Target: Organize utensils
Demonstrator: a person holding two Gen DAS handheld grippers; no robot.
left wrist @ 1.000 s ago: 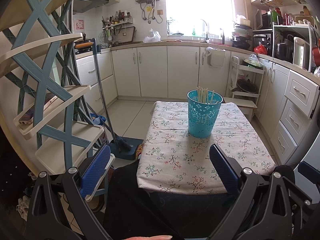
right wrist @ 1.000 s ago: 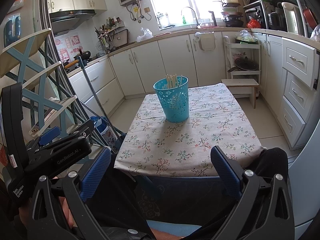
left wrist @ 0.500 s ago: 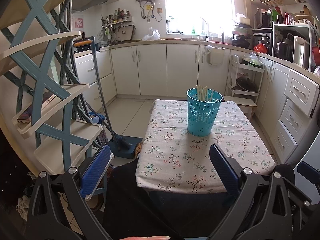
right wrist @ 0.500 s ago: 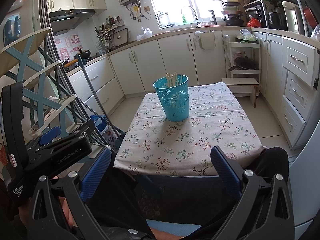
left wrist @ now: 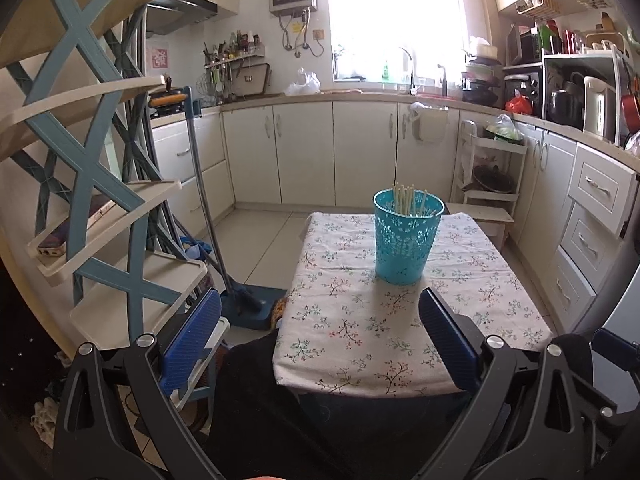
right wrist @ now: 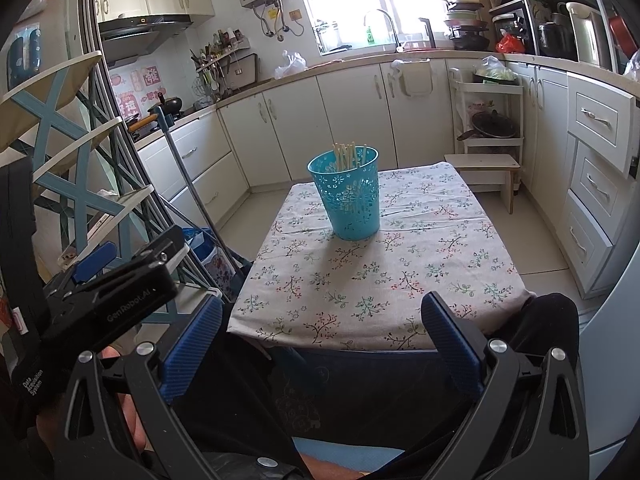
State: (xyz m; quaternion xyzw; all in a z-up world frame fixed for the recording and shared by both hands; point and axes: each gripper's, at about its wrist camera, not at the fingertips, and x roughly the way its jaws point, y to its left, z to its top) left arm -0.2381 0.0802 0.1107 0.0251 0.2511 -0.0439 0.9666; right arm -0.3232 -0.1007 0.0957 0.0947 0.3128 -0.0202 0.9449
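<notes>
A turquoise perforated basket [left wrist: 407, 236] [right wrist: 348, 196] stands upright on the floral tablecloth [left wrist: 360, 320] [right wrist: 400, 264] toward the far side. Several pale chopsticks [left wrist: 406, 199] [right wrist: 347, 155] stick up out of it. My left gripper [left wrist: 320, 334] hangs open in front of the table's near edge, well short of the basket, nothing between its blue pads. My right gripper [right wrist: 322, 332] is open too, held over the person's lap before the near edge. In the right wrist view the left gripper's black body [right wrist: 108, 284] shows at the left.
A cream and blue tiered rack [left wrist: 100, 208] stands close on the left, with a broom and dustpan [left wrist: 224, 240] leaning beside it. White cabinets [left wrist: 340, 152] line the back and right walls. A small wooden stool [right wrist: 484, 172] sits beyond the table's far right corner.
Both views have shifted only slightly; the basket sits a touch higher and further left in frame. Both grippers stay open and the basket has not moved on the table.
</notes>
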